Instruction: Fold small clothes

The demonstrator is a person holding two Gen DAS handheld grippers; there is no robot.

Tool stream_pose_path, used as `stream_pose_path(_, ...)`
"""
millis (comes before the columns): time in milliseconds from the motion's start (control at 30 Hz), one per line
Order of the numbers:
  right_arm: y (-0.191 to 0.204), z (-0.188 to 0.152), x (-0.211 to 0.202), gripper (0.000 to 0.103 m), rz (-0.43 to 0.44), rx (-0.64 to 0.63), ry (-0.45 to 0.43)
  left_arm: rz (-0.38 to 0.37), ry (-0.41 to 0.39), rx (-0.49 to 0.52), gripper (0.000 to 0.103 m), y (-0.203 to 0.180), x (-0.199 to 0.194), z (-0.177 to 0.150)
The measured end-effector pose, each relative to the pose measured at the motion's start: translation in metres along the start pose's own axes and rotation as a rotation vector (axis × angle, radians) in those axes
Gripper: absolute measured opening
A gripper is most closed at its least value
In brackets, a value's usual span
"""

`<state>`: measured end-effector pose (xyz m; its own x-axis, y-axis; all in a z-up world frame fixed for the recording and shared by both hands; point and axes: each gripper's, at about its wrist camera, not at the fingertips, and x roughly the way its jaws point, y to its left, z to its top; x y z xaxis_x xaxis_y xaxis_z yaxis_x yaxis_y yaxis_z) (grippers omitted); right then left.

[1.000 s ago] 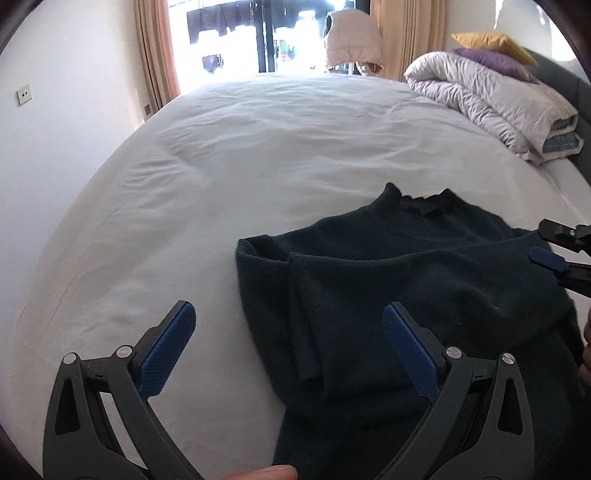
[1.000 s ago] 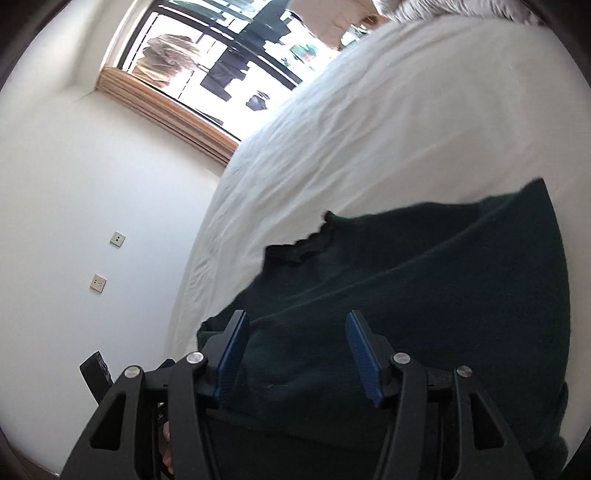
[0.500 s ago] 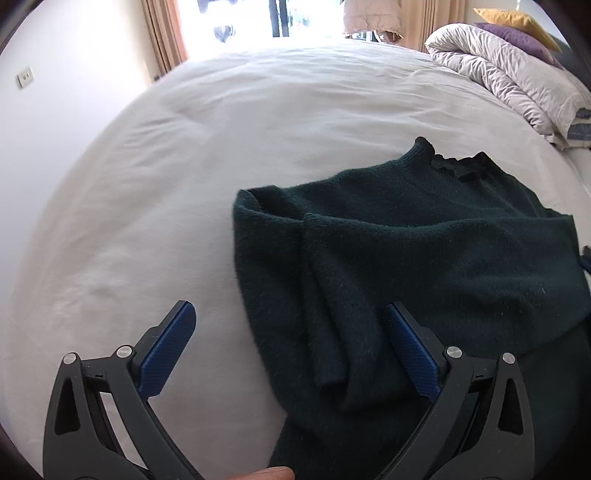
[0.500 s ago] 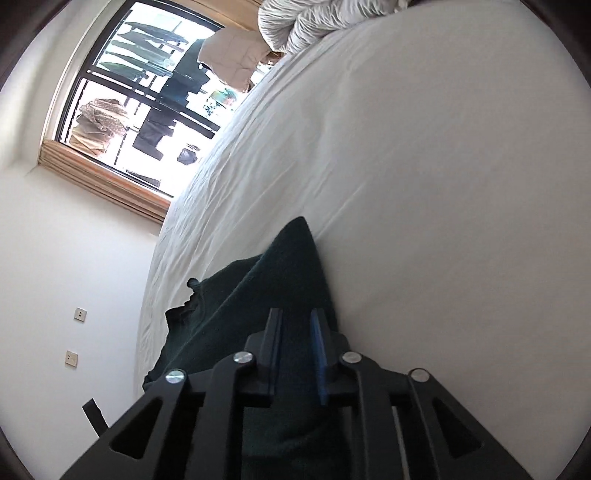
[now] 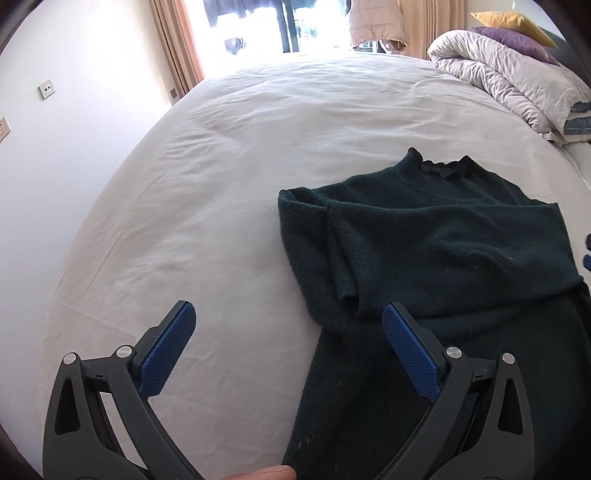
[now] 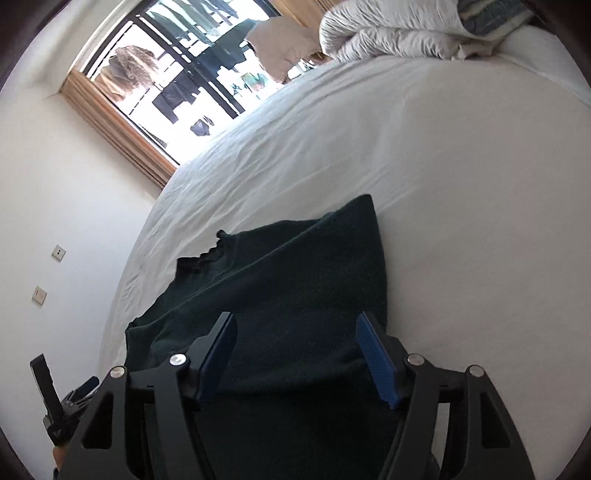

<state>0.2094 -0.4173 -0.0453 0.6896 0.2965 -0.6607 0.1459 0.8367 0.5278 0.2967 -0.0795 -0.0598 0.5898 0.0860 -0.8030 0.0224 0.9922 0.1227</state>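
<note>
White bedsheet (image 5: 229, 155) holds a dark green sweater (image 5: 436, 251), sleeves folded inward; both grippers gape, empty.

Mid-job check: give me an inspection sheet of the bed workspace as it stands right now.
Surface: white bed sheet, lightly wrinkled.
Job's things: dark green sweater lying on the sheet, both sleeves folded across the body, collar toward the window.
Clutter: rolled duvet and pillows at the far right.
Grippers: left hand-held gripper open, over the sweater's left edge; right hand-held gripper open above the sweater, holding nothing.
Cables: nothing seen.
Surroundings: window with curtains, wall sockets.
</note>
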Motion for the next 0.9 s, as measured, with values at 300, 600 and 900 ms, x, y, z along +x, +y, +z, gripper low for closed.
stream_pose_path(300,0.011,-0.101,-0.136,0.076,-0.170,-0.399,-0.020,-0.038,-0.156,0.091,0.103,0.026,-0.089,-0.086)
stream_pose_path(600,-0.033,-0.189,-0.225,0.076,-0.375,-0.716,-0.037,-0.033,-0.327,0.244,0.103,0.055,-0.169,-0.216)
stream_pose_path(900,-0.066,-0.252,-0.200,0.065,-0.638,-1.036,0.026,0.117,-0.306,0.432,0.103,0.046,-0.179,-0.301)
